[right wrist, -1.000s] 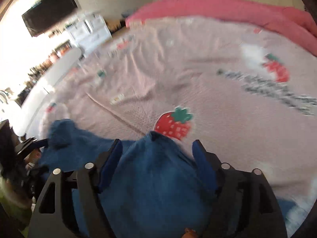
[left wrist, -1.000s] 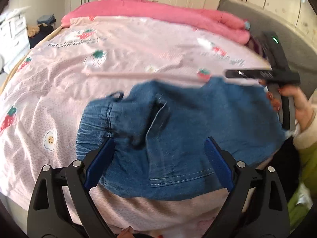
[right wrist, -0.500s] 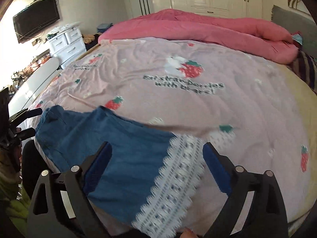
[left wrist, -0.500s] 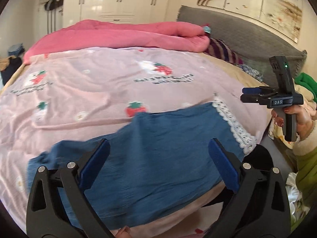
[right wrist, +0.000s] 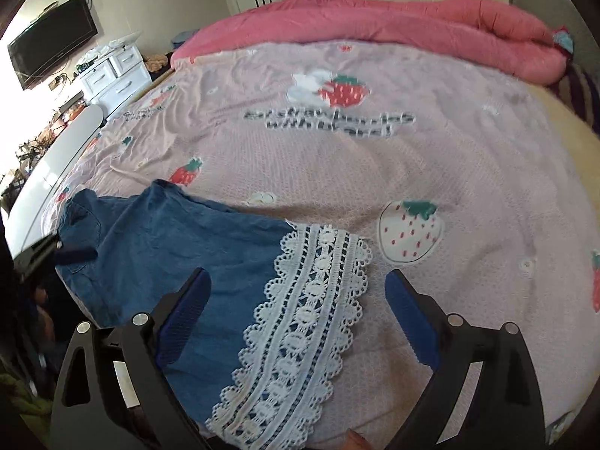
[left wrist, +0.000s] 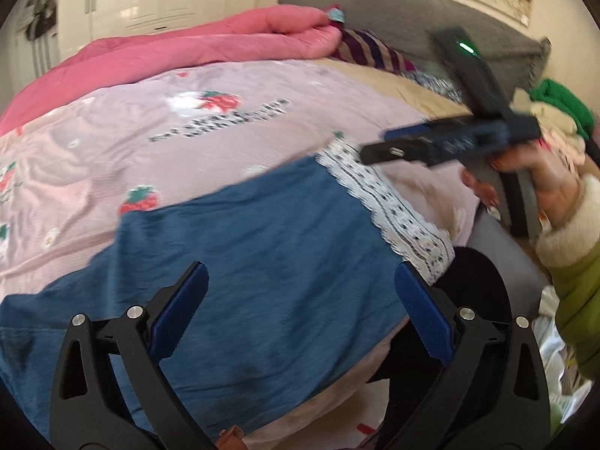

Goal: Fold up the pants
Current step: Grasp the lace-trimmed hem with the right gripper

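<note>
Blue denim pants (left wrist: pixel 262 262) with a white lace hem (left wrist: pixel 390 210) lie flat along the near edge of a pink strawberry bedspread (left wrist: pixel 187 120). My left gripper (left wrist: pixel 300 307) is open and empty above the middle of the pants. My right gripper (right wrist: pixel 296 315) is open and empty over the lace hem (right wrist: pixel 300 322); in the left wrist view it (left wrist: pixel 375 146) hovers just above the hem's far end. In the right wrist view the pants (right wrist: pixel 180 240) stretch away to the left.
A rolled pink duvet (left wrist: pixel 187 48) lies along the far side of the bed. A grey headboard (left wrist: pixel 375 11) and striped pillow (left wrist: pixel 367 48) are at the right. A white dresser (right wrist: pixel 116 71) and wall TV (right wrist: pixel 52 41) stand beyond the bed's left end.
The pants went from bunched up under both grippers to spread out flat with the lace hem laid out. Both grippers have drawn back and stand open above the fabric.
</note>
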The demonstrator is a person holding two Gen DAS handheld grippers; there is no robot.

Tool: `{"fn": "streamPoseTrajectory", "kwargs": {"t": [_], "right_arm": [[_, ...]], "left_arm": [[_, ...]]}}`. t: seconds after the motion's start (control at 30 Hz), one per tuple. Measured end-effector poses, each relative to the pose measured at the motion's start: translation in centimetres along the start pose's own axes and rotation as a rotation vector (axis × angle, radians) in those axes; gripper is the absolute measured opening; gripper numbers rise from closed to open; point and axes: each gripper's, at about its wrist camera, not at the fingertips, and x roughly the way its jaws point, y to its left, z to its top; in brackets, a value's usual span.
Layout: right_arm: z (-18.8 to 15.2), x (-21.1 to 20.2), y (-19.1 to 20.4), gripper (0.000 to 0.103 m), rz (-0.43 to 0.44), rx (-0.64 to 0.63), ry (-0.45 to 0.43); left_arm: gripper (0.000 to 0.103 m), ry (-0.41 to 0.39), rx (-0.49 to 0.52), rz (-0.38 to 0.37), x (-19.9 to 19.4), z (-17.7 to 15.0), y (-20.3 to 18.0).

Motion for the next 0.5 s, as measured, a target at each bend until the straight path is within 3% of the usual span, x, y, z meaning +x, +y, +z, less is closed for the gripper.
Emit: {"fn": "streamPoseTrajectory", "kwargs": {"t": [0.33, 0.43, 0.5], "right_arm": [[1.0, 3.8, -2.6, 0.093, 0.080, 0.053, 0.056], [1.2, 4.7, -3.0, 0.076, 0.118, 0.059, 0.078], [1.2, 5.1, -2.8, 0.072, 0.145, 0.049, 0.091]], "left_arm": [[0.094, 0.052, 0.137, -0.044, 3.4, -0.7, -5.3], [0.094, 0.057, 0.164, -0.046, 4.2, -0.9, -6.5], [0.094, 0.061, 0.174, -0.057, 4.4, -0.9, -7.0]]}}
